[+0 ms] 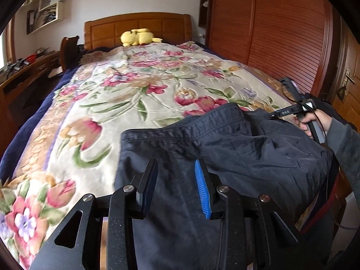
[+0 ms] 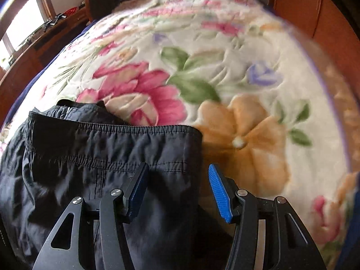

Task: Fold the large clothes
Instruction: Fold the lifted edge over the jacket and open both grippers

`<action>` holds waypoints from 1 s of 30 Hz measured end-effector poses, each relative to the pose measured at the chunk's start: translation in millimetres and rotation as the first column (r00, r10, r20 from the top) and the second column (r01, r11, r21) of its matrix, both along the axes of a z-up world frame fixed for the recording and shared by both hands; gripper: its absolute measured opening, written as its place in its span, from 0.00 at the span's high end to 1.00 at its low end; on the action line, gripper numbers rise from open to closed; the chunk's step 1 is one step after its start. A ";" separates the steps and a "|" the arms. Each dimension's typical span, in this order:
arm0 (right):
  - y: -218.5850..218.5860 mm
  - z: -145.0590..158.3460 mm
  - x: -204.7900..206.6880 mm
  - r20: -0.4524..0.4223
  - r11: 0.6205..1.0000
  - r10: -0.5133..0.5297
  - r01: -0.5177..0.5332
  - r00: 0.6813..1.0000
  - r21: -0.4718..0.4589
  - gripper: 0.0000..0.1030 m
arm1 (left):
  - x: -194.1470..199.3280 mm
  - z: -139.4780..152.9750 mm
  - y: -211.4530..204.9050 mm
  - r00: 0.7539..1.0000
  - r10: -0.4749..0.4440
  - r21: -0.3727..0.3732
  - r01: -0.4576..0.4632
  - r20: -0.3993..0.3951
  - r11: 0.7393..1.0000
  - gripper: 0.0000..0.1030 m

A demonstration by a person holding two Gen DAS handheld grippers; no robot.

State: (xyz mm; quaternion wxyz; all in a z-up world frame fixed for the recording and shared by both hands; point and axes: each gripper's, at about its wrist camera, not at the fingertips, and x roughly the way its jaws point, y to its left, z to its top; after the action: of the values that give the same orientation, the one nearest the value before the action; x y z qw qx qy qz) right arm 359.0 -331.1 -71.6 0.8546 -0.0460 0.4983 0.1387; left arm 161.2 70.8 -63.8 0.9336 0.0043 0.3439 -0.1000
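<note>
A pair of dark navy, crinkled nylon trousers with an elastic waistband [image 1: 225,148] lay at the near end of a bed covered by a cream floral plush blanket [image 1: 126,90], the waistband toward the far side; the left gripper [image 1: 176,180] hovered over the garment's left part with its blue-padded fingers [image 1: 202,189] spread apart, nothing between them; the right gripper [image 2: 177,186] sat at the waistband's right corner, its fingers likewise apart, the cloth's edge lying between them but not pinched; in the left view the person's right hand [image 1: 315,121] held that gripper at the garment's right edge; a yellow plush toy [image 1: 138,37] rested by the far wooden headboard [image 1: 139,25]; a reddish louvred wardrobe [image 1: 281,33] stood right.
</note>
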 end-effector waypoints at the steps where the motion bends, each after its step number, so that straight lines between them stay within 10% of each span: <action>1: -0.7 -6.1 6.9 -0.039 1.000 0.006 -0.005 0.999 0.031 0.45 | 4.0 -2.8 -5.5 1.000 -0.015 0.001 0.015 -0.008 1.000 0.66; 6: -3.3 -12.6 24.0 -0.041 0.997 0.006 -0.003 0.999 0.080 0.47 | 17.3 -14.6 -30.3 0.997 -0.074 0.007 0.075 -0.037 0.997 0.66; 10: -2.3 -9.1 17.8 0.032 0.999 0.016 -0.017 0.999 0.034 0.90 | 20.8 -21.9 -45.7 0.993 -0.105 0.023 0.106 -0.050 0.994 0.66; 16: -12.3 10.9 1.0 0.187 0.999 -0.042 0.041 0.981 0.009 0.93 | 19.2 -29.6 -55.9 0.989 -0.128 0.008 0.129 -0.075 0.992 0.66; 22: 0.7 5.7 0.8 0.178 0.996 -0.029 0.044 0.984 -0.081 0.89 | 17.0 -35.1 -56.4 0.988 -0.123 0.000 0.123 -0.090 0.992 0.66; 27: 22.5 29.6 -13.2 0.272 0.988 -0.026 0.066 0.962 -0.137 0.51 | 11.8 -39.2 -52.1 0.989 -0.112 -0.007 0.112 -0.100 0.994 0.66; 30: 44.0 46.6 -30.0 0.295 0.993 0.041 -0.006 0.955 -0.120 0.46 | 9.2 -40.3 -49.1 0.989 -0.107 -0.009 0.107 -0.101 0.994 0.66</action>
State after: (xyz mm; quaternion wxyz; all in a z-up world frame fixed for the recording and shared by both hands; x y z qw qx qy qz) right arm 329.0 -287.1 -24.9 0.9137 -0.1225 0.3713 0.1108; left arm 170.5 21.7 -104.1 0.9083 0.0160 0.3900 -0.1506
